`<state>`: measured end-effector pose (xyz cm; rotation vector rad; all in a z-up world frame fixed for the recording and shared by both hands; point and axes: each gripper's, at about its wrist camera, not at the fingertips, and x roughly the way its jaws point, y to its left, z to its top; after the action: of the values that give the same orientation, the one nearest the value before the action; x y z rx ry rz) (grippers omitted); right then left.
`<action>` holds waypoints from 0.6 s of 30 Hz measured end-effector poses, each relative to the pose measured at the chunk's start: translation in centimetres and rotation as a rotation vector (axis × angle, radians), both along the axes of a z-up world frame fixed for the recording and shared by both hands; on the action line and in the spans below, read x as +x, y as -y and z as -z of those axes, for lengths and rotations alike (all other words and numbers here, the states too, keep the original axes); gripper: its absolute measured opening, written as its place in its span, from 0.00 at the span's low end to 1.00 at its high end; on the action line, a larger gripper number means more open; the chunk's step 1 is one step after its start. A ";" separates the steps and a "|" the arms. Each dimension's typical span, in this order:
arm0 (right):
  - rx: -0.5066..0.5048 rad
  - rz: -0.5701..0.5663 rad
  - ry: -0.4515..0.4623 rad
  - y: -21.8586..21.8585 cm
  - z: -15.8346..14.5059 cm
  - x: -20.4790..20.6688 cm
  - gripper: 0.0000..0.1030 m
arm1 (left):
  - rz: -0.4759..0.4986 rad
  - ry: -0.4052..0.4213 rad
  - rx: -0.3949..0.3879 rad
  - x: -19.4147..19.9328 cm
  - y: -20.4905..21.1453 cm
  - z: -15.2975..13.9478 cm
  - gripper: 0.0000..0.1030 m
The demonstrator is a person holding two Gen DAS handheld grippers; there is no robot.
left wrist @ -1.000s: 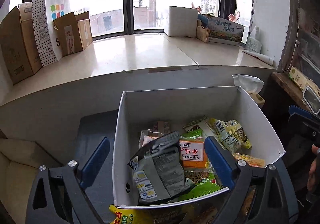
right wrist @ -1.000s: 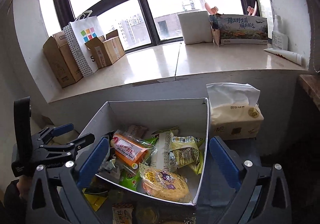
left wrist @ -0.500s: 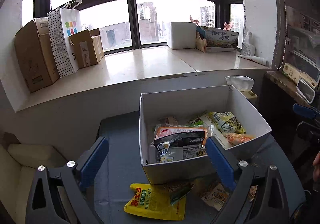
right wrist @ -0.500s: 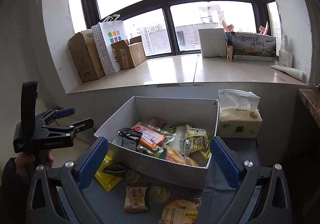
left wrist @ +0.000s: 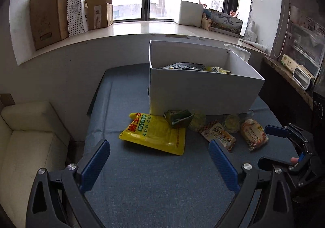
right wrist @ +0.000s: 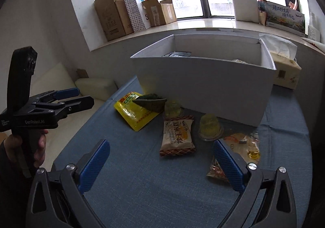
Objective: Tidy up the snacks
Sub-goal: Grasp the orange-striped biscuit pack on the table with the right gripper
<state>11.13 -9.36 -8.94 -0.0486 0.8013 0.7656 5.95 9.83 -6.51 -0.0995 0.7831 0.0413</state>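
A white box (left wrist: 203, 87) holding several snack packets stands on the blue table (left wrist: 154, 183); it also shows in the right wrist view (right wrist: 205, 83). In front of it lie a yellow bag (left wrist: 154, 133) (right wrist: 134, 111), a dark green packet (left wrist: 178, 118) (right wrist: 151, 102), a striped packet (left wrist: 218, 135) (right wrist: 177, 136), jelly cups (right wrist: 210, 125) and an orange packet (left wrist: 254, 133). My left gripper (left wrist: 159, 164) is open and empty, low over the table before the yellow bag. My right gripper (right wrist: 160, 164) is open and empty, near the striped packet.
A tissue pack (right wrist: 284, 69) stands right of the box. A cream sofa (left wrist: 26, 138) is left of the table. Cardboard boxes (left wrist: 48, 14) and a paper bag (left wrist: 79, 2) stand on the windowsill. A shelf (left wrist: 292, 73) is at the right.
Both grippers have pulled back and down from over the box to low over the table. The box contents are now mostly hidden behind its front wall.
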 end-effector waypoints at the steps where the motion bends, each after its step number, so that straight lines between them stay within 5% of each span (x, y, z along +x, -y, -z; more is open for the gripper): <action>1: -0.023 -0.004 -0.005 -0.6 0.6 0.1 1.00 | -0.010 -0.010 -0.008 -0.2 -0.3 0.4 0.97; 5: -0.123 -0.005 -0.048 -2.7 3.1 1.5 1.00 | -0.040 -0.040 -0.047 -0.8 -1.4 1.5 0.97; 18: -0.162 -0.026 -0.129 -5.8 6.2 5.9 0.95 | -0.071 -0.080 -0.050 -1.5 -2.8 2.8 0.97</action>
<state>17.02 -3.55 -15.11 -0.1565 0.9861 0.7328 4.46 12.63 -9.30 -0.1744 0.8605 0.0934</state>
